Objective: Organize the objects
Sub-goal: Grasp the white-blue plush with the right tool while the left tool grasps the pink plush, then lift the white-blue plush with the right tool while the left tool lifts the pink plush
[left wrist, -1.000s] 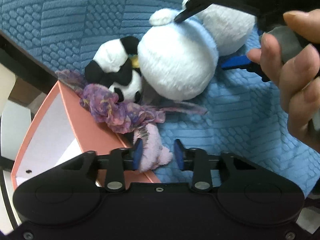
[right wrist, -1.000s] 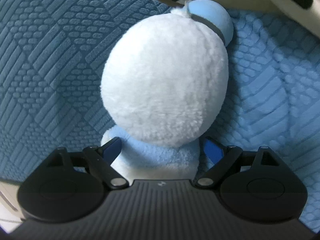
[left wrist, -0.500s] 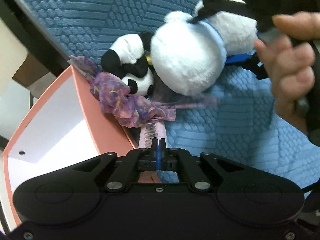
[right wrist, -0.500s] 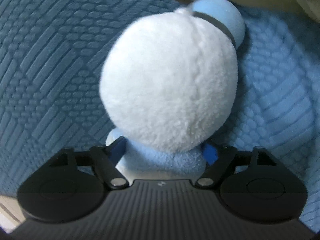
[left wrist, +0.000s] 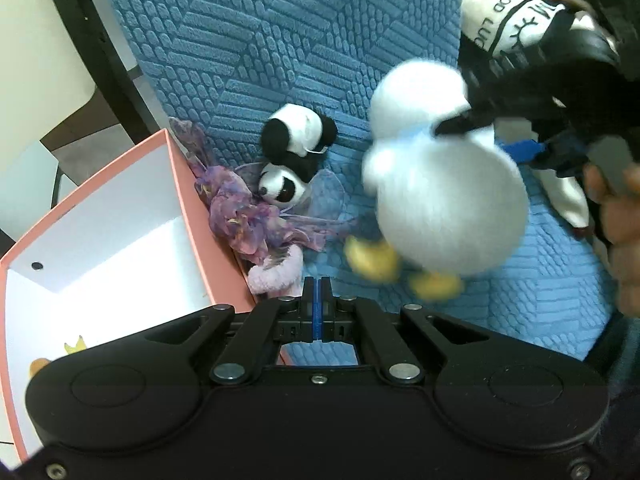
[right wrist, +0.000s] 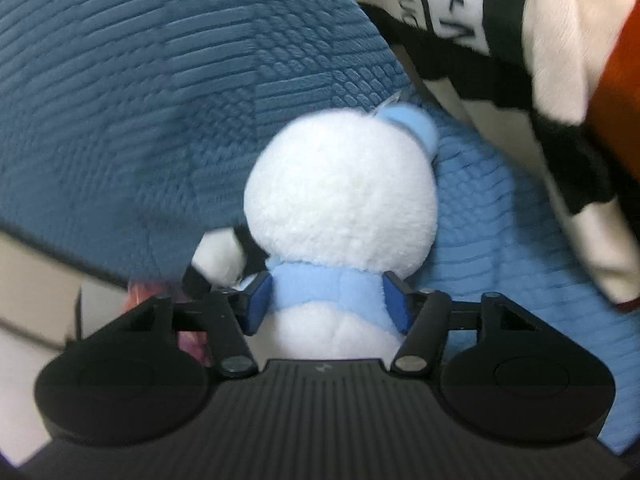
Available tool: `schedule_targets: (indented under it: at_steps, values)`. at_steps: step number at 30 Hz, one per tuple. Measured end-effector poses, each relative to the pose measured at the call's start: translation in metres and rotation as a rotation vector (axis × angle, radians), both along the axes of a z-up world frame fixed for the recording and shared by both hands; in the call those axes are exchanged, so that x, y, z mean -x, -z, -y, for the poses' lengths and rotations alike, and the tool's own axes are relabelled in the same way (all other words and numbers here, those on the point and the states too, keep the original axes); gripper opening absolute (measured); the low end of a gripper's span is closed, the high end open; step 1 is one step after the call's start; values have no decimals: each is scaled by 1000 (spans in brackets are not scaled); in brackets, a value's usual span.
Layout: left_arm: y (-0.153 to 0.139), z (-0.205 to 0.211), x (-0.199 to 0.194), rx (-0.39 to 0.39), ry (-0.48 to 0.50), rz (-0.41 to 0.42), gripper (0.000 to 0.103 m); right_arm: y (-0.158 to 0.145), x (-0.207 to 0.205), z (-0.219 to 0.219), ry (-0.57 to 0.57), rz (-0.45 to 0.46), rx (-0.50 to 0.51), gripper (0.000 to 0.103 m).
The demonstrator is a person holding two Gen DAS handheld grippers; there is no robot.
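Right wrist view: our right gripper (right wrist: 328, 306) fingers pinch the white plush (right wrist: 340, 200); left gripper (left wrist: 316, 292) fingers closed, empty. The blurred plush may slip or miss the pink box (left wrist: 188, 184).

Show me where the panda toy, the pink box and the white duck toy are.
panda toy (left wrist: 285, 188), left wrist view, on its face.
pink box (left wrist: 191, 196), left wrist view, on its right wall.
white duck toy (right wrist: 340, 184), right wrist view, on the back of its head.
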State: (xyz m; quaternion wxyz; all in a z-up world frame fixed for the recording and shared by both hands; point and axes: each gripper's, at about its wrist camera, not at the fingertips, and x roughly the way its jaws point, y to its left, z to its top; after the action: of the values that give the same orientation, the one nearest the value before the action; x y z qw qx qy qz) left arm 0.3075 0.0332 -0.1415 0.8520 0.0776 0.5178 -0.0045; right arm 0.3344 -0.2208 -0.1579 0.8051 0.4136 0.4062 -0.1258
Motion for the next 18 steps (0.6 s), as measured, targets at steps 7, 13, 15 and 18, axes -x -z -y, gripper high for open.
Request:
schedule_targets:
  at_steps: [7, 13, 15, 18]
  values:
    - [-1, -6, -6, -62, 33, -10, 14, 0, 27, -9, -108, -22, 96, 28]
    - [7, 3, -12, -134, 129, -39, 24, 1, 18, -15, -150, 50, 74, 66]
    - [10, 7, -14, -159, 158, -37, 40, -3, 15, -21, -164, 50, 112, 74]
    - [15, 12, -17, -176, 209, -68, 40, 1, 6, -27, -143, -23, 179, 81]
